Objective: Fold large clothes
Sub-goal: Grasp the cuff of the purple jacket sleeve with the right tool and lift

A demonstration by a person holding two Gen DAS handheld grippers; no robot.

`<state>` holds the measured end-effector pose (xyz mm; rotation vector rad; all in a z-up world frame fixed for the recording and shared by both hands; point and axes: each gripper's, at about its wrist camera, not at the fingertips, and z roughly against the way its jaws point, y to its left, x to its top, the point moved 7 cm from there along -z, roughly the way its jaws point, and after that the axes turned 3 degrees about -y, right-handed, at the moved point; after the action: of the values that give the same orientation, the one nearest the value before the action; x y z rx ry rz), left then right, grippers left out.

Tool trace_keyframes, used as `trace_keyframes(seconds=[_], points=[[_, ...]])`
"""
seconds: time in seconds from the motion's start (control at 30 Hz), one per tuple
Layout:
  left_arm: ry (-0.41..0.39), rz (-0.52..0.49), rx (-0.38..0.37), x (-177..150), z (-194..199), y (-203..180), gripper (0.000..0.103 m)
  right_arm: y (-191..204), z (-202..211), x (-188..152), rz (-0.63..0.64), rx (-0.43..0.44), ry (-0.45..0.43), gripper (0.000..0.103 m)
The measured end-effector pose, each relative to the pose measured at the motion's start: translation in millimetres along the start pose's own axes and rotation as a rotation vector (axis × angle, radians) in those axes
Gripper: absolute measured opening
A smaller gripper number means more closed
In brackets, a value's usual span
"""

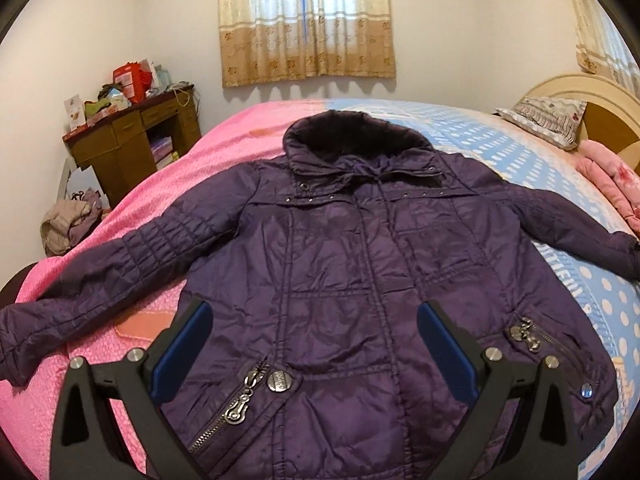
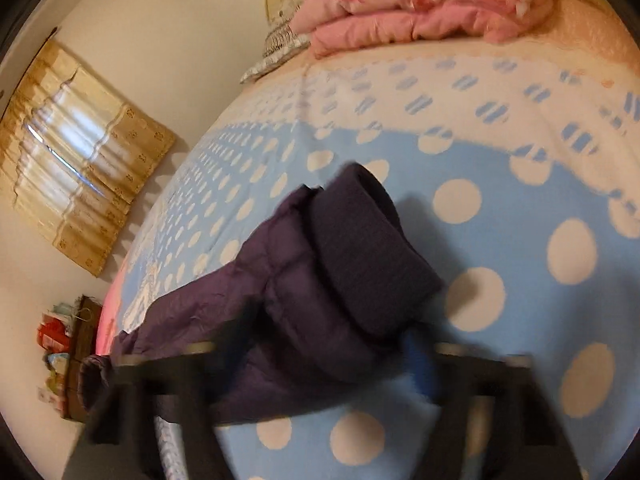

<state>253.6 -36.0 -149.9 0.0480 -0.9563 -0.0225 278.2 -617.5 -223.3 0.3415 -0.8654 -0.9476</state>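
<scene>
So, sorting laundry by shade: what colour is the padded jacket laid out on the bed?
Dark purple padded jacket, shown best in the left wrist view.

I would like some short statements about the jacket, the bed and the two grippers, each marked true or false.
1. The purple jacket lies front side up on the bed. True.
2. The left gripper is shut on the jacket's hem. False: its jaws stand wide open above the jacket, holding nothing.
3. The right gripper is at the jacket's sleeve cuff. True.
4. Both sleeves are folded across the chest. False: both are spread outward.
5. A folded pink blanket lies near the headboard. True.
</scene>
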Motion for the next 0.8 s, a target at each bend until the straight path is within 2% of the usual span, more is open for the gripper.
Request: trace_keyframes(seconds=[0.1, 0.33, 0.6, 0.8], points=[[0.007, 0.0, 0.006, -2.5, -1.1, 4.4, 0.103, -2.5, -3.1, 3.2, -0.031, 0.036, 0.008, 0.041], [0.011, 0.044, -0.009, -4.6, 6.9, 16.4, 0.103, 51.9, 30.3, 25.3, 0.118, 0.071, -0.068, 0.03], [-0.023, 0.069, -0.033, 0.6, 21.6, 24.3, 0.103, 182.2, 90.1, 50.7, 0.396, 0.153, -0.19, 0.029], [-0.037, 0.097, -0.04, 2.6, 26.3, 34.7, 0.103, 285.0, 123.2, 25.9, 0.635, 0.235, -0.231, 0.028]])
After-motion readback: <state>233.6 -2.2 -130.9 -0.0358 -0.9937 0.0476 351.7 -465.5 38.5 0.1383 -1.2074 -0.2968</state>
